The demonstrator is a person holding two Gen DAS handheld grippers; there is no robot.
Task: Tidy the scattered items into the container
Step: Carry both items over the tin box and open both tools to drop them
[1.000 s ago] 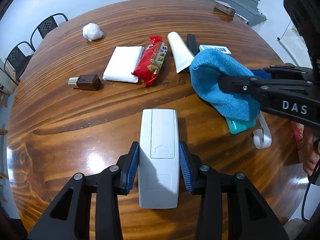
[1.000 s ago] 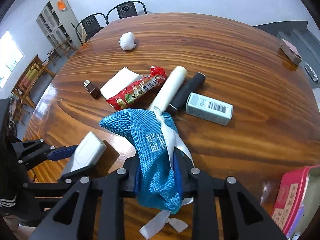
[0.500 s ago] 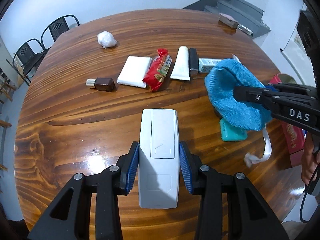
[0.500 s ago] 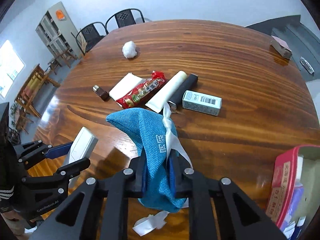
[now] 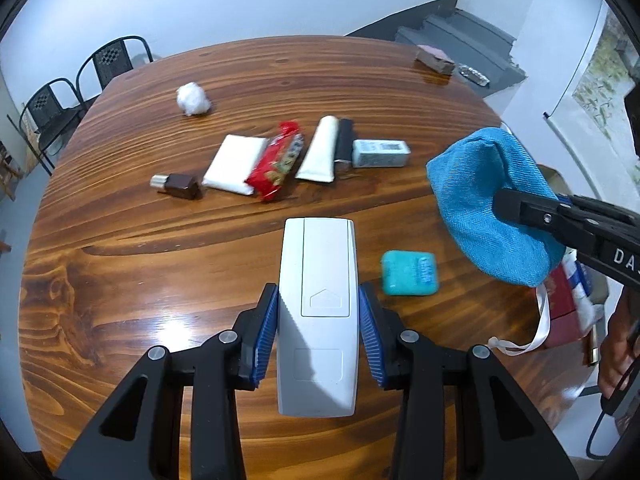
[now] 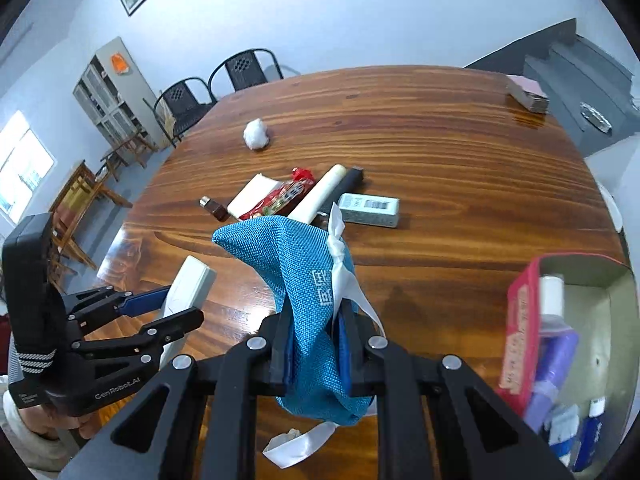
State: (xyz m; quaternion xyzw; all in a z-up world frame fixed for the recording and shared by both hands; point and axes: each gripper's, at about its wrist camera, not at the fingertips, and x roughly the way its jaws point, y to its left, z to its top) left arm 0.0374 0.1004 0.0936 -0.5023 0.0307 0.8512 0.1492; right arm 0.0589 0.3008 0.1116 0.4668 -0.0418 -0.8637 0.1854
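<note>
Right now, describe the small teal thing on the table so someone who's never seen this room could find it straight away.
Start at the round wooden table and find the row of items lying across its middle. Nearer than that row, alone on bare wood beside the white remote, lies the teal packet. It is the only teal thing, squarish with rounded corners, apart from everything else.

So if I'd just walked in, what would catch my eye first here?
Probably the bright blue fabric pouch with its white ribbon, pinched in the right tongs above the wooden table. Next, the white remote control clamped in the left tongs. Behind them, a row of small items includes a red snack packet.
</note>
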